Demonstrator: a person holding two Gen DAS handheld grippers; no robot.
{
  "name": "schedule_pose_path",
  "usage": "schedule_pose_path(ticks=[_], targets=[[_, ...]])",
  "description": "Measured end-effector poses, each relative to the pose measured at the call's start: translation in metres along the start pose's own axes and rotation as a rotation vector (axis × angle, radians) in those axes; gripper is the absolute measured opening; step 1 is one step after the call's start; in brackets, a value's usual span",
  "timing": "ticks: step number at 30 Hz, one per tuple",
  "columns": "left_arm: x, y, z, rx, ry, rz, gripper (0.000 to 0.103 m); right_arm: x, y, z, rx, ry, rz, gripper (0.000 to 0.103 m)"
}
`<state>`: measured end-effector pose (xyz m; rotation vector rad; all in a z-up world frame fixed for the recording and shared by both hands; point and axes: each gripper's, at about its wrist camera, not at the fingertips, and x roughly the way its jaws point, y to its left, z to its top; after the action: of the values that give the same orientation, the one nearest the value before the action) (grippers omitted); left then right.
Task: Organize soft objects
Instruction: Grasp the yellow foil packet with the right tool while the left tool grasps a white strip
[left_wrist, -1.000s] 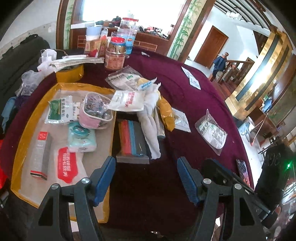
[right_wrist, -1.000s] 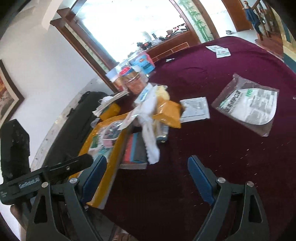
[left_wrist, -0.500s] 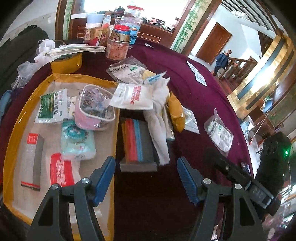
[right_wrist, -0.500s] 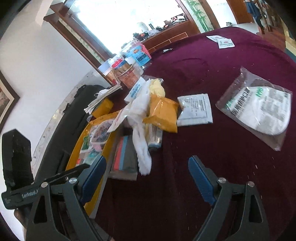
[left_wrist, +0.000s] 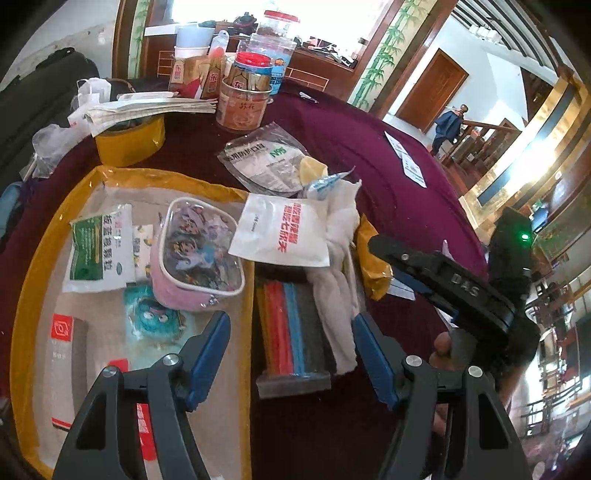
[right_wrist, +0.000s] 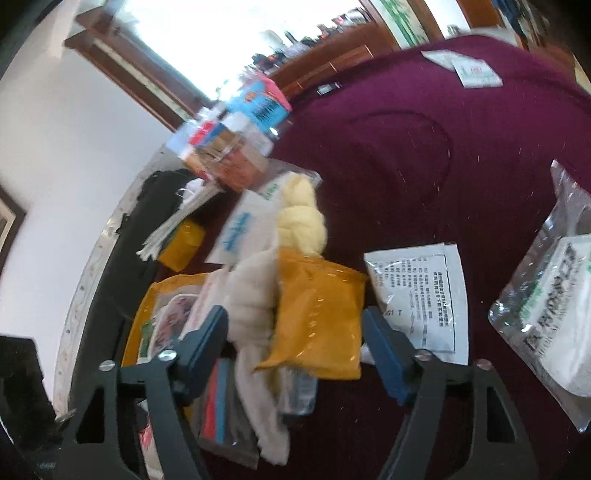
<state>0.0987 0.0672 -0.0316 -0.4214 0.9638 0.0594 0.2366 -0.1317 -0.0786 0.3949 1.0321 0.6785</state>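
Note:
A pile of soft goods lies on the maroon table. A white twisted cloth (left_wrist: 338, 291) drapes over a flat pack with red and blue stripes (left_wrist: 290, 332). A white pouch with red print (left_wrist: 284, 230) lies on top. My left gripper (left_wrist: 290, 354) is open, its jaws on either side of the striped pack's near end. My right gripper (right_wrist: 293, 349) is open, its jaws on either side of the white cloth (right_wrist: 251, 306) and a yellow packet (right_wrist: 319, 314). A pale yellow cloth (right_wrist: 301, 218) lies behind the packet. The right gripper's body (left_wrist: 450, 284) shows in the left wrist view.
A yellow-edged clear bag (left_wrist: 40, 258) at left holds a pink pouch (left_wrist: 201, 254), a green-white packet (left_wrist: 99, 247) and other packs. Mask packs (left_wrist: 264, 162) (right_wrist: 550, 314), a white sachet (right_wrist: 417, 299), jars (left_wrist: 243, 99) and a yellow tape roll (left_wrist: 129, 138) stand around.
Both grippers have moved forward toward the pile. The right gripper now has the white cloth and yellow packet between its jaws; the left is close over the striped pack.

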Motion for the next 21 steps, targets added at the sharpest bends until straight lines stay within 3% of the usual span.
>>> schedule_pose_path(ticks=[5, 9, 11, 15, 18, 21], targets=[[0.011, -0.002, 0.008, -0.022, 0.046, -0.027, 0.073, 0.007, -0.009, 0.0, 0.013, 0.011, 0.032, 0.065], [0.021, -0.003, 0.02, -0.053, 0.1, -0.071, 0.073, 0.006, -0.011, -0.003, 0.019, 0.008, 0.019, 0.051], [0.022, -0.007, 0.028, -0.032, 0.096, -0.02, 0.072, 0.005, -0.012, -0.003, 0.014, 0.008, -0.009, 0.044], [0.027, -0.025, 0.037, 0.09, 0.041, 0.138, 0.073, 0.001, -0.009, -0.005, -0.007, 0.001, -0.012, 0.04], [0.031, -0.033, 0.035, 0.143, 0.021, 0.198, 0.073, -0.018, -0.006, -0.013, -0.026, -0.043, 0.037, 0.04], [0.032, -0.039, 0.034, 0.191, 0.0, 0.194, 0.073, -0.049, -0.001, -0.024, -0.075, -0.133, 0.009, 0.04]])
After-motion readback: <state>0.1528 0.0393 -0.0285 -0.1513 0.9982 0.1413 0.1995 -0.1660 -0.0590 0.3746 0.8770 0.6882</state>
